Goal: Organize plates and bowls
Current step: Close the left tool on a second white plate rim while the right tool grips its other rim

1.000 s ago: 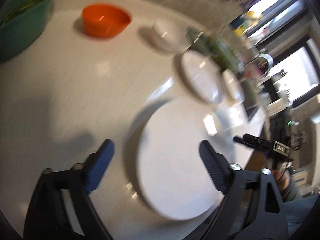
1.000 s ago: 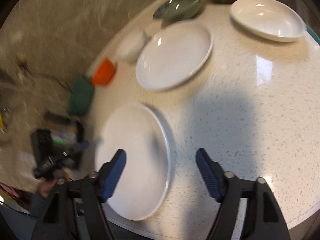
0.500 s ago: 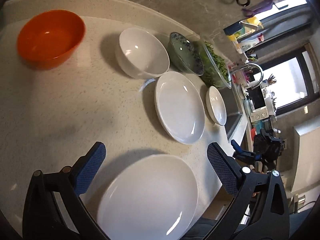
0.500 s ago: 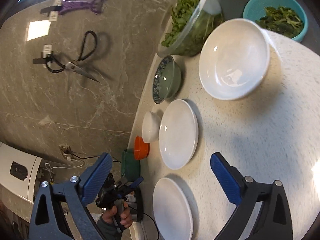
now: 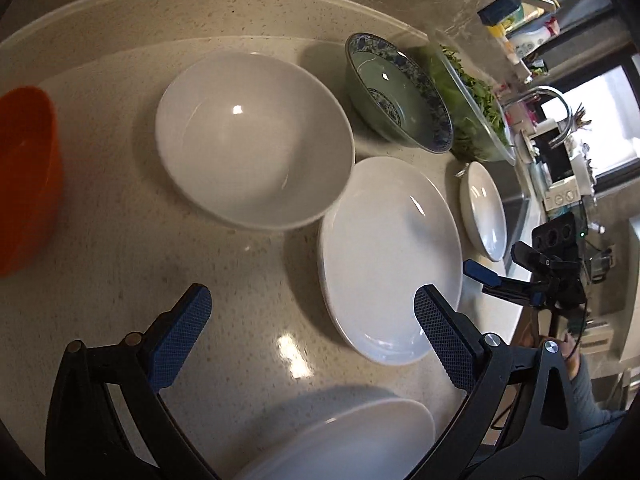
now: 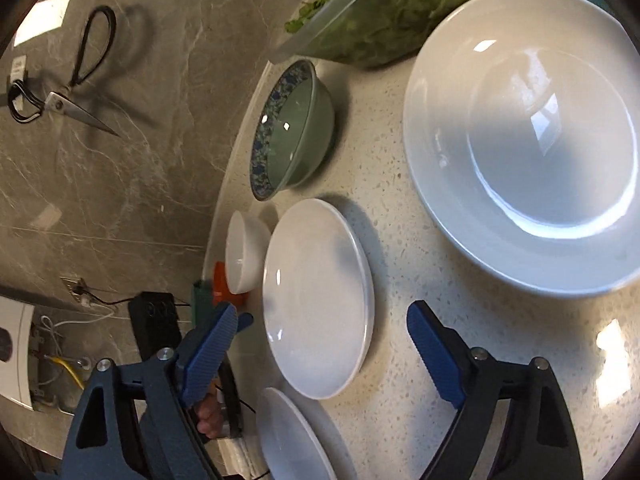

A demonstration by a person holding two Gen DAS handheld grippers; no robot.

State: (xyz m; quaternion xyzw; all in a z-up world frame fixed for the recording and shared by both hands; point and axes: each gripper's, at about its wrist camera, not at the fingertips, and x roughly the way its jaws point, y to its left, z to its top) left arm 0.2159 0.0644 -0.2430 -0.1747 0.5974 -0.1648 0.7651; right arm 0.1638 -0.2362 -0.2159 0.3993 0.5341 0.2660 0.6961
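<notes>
My left gripper (image 5: pixel 310 300) hangs open and empty over the countertop, beside the middle white plate (image 5: pixel 388 256). Past it stand a white bowl (image 5: pixel 252 136), a green patterned bowl (image 5: pixel 396 92) and a small deep white plate (image 5: pixel 482 210). An orange bowl (image 5: pixel 24 176) sits at the left edge, and another white plate (image 5: pixel 340 440) lies under the jaws. My right gripper (image 6: pixel 322 312) is closing, its pads clear of the middle white plate (image 6: pixel 316 296) lying in their gap. The deep white plate (image 6: pixel 520 140) fills the right side, the green patterned bowl (image 6: pixel 296 128) lies behind.
A clear container of leafy greens (image 6: pixel 392 8) stands at the back by the wall. Scissors (image 6: pixel 60 104) hang on the stone wall. The white bowl (image 6: pixel 244 252), orange bowl (image 6: pixel 220 284) and a green bowl (image 6: pixel 202 300) line the far counter. The sink tap (image 5: pixel 556 100) is at the right.
The left view slid right, from the near plate and orange bowl to the white bowl and middle plate. The right view came down closer to the middle and deep plates.
</notes>
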